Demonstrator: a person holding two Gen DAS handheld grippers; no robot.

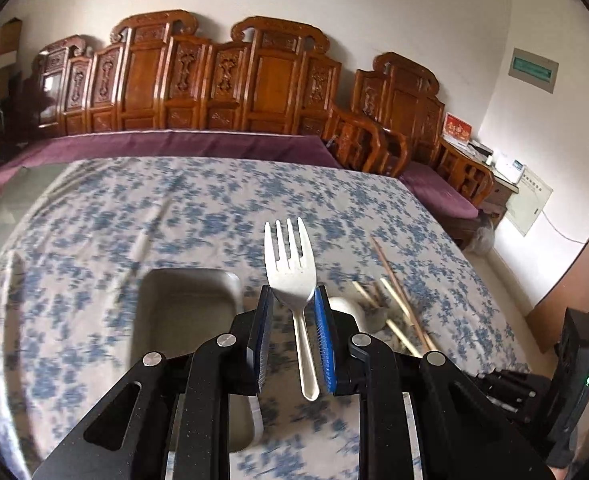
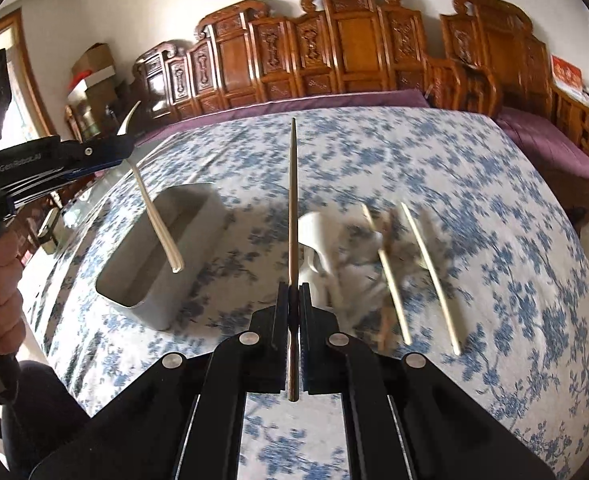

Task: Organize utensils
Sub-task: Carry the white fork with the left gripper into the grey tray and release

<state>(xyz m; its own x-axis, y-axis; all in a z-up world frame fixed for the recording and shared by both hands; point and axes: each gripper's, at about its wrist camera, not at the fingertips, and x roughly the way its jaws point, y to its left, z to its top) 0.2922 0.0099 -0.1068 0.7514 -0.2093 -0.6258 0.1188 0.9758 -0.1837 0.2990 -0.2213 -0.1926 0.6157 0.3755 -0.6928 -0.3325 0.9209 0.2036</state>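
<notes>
I count one white fork (image 1: 290,264), one dark chopstick (image 2: 293,216), one grey bin (image 2: 162,256), one white spoon (image 2: 314,236) and at least three pale chopsticks (image 2: 428,268) on the table, blurred.

White fork (image 1: 290,268), blue-flowered tablecloth (image 1: 198,208)

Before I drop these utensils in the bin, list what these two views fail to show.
- Pile of utensils: motion-blurred in the right wrist view; in the left wrist view partly behind the left gripper; count unclear.
- Bin: near end hidden by the same gripper; inside blurred.
- Thin utensil in the right gripper: seen edge-on, type unclear.
- Fork: clear.
</notes>
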